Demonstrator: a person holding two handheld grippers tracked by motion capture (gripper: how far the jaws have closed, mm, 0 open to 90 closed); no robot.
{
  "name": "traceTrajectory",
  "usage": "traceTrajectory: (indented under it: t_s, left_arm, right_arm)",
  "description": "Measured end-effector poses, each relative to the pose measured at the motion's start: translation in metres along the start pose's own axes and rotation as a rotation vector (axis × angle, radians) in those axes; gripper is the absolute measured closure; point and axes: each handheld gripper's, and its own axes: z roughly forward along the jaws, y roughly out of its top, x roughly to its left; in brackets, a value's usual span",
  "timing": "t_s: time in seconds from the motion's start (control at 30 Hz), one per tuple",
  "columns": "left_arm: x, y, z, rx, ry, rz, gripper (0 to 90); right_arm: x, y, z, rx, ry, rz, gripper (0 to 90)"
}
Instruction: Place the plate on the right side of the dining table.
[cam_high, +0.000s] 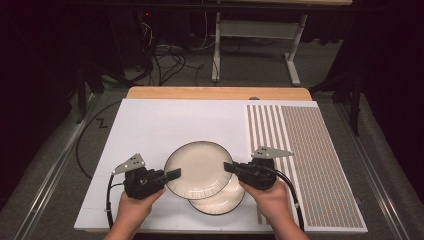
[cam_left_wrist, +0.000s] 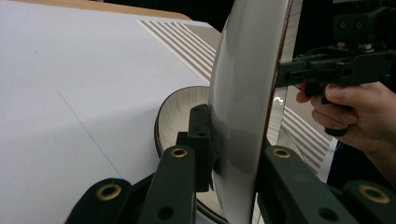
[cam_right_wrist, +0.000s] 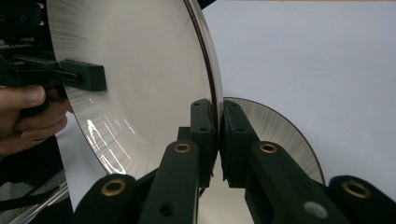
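Two grippers — left gripper (cam_high: 175, 173) at nine o'clock, right gripper (cam_high: 227, 166) at three — clamp the round cream dark-rimmed ceramic plate (cam_high: 197, 167) above a second matching plate (cam_high: 220, 200).

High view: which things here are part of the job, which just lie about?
In the job:
upper plate, clamped at opposite rims
lower plate, under it
left gripper
right gripper

Lying about:
striped mat
white board
floor cables

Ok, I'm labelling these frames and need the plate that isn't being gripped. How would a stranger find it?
Start at the white sheet on the table, near its front edge. Two cream plates overlap there; the lower plate lies flat on the sheet, half hidden. Unlike the upper plate, clamped by the left gripper and right gripper, nothing grips it.
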Motion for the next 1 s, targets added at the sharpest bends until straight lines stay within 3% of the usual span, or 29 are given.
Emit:
traceTrajectory:
  t_s: [0.1, 0.33, 0.53, 1.0]
  left_arm:
    - [0.001, 0.0, 0.002, -0.01, -0.016, -0.023, 79.7]
    - [0.001, 0.0, 0.006, -0.024, -0.01, -0.045, 79.7]
    - [-0.003, 0.004, 0.019, 0.013, 0.003, -0.05, 79.3]
    - [-0.018, 0.032, 0.063, 0.103, -0.038, -0.037, 79.2]
  right_arm:
    - [-0.002, 0.0, -0.002, -0.001, 0.003, 0.01, 87.1]
    - [-0.005, 0.0, -0.003, -0.004, 0.005, 0.027, 87.1]
    - [-0.011, -0.001, -0.009, 0.008, -0.016, 0.044, 87.1]
    - [-0.035, -0.002, -0.047, -0.03, -0.069, 0.087, 87.1]
